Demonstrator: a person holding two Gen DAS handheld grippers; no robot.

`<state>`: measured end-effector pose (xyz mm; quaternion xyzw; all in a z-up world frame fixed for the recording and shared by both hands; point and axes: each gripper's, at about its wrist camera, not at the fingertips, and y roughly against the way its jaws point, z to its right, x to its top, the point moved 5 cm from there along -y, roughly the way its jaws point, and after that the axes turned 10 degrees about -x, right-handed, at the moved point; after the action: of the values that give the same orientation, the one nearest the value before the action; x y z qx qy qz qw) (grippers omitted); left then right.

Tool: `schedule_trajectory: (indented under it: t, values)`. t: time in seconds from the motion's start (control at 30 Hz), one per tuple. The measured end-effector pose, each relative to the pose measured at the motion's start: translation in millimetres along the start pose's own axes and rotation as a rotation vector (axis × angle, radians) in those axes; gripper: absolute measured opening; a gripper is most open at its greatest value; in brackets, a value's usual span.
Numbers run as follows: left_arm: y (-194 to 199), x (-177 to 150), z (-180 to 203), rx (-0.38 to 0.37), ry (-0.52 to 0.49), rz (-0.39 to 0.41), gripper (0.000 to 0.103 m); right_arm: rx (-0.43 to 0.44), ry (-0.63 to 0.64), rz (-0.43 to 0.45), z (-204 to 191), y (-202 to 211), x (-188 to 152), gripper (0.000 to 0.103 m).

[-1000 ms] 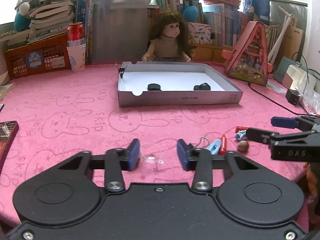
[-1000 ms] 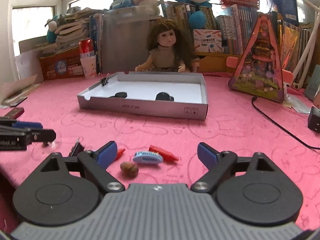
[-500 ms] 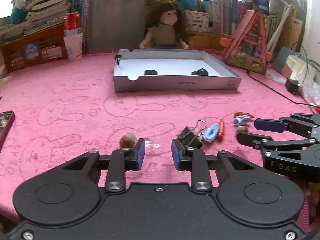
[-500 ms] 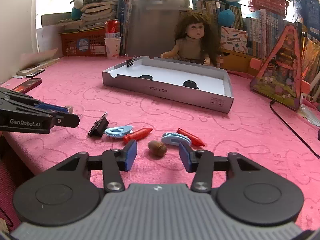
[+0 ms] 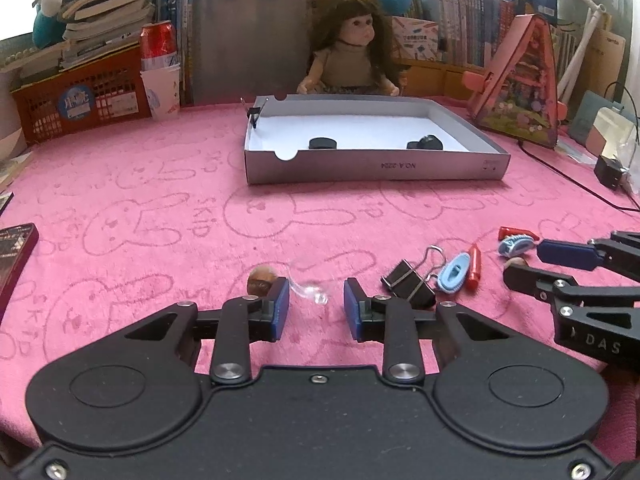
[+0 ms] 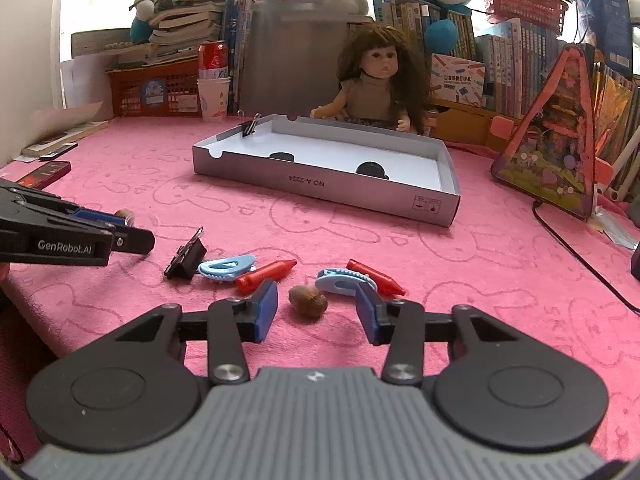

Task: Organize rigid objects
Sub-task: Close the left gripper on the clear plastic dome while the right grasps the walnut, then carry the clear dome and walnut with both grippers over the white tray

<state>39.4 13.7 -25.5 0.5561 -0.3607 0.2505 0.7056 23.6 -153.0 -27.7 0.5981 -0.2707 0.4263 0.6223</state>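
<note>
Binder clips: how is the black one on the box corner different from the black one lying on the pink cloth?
The binder clip on the box is pinched onto the grey box wall and stands up; the binder clip on the cloth grips nothing and lies tipped on the pink cloth. The box one sits alone at its corner; the cloth one lies right beside a blue clip. Both are black with silver wire handles.

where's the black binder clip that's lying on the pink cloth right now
In the right wrist view the binder clip lies left of centre, beside a blue clip.
</note>
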Motion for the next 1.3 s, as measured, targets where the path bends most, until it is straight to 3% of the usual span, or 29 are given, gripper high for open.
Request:
schedule_trajectory:
  t: [0.47,0.73,1.07,1.3]
  values:
    - [-10.1,1.3,-0.1,0.029,-0.031,0.011,0.032,0.014,-0.018,-0.017,-1.1,-4.4,-4.6,0.049]
    - [-8.5,1.5,3.5,0.013,-0.041,0.015,0.027,0.010,-0.026,-0.022,-3.7,-5.5,-3.9,0.027]
    - [0.2,18.6,7.2,-0.020,-0.044,0.040,0.027,0.014,-0.042,-0.003,1.4,0.1,6.6,0.026]
    - [-2.8,50.5,3.4,-0.024,-0.042,0.069,0.027,-0.010,-0.095,0.007,15.5,-9.3,33.2,0.026]
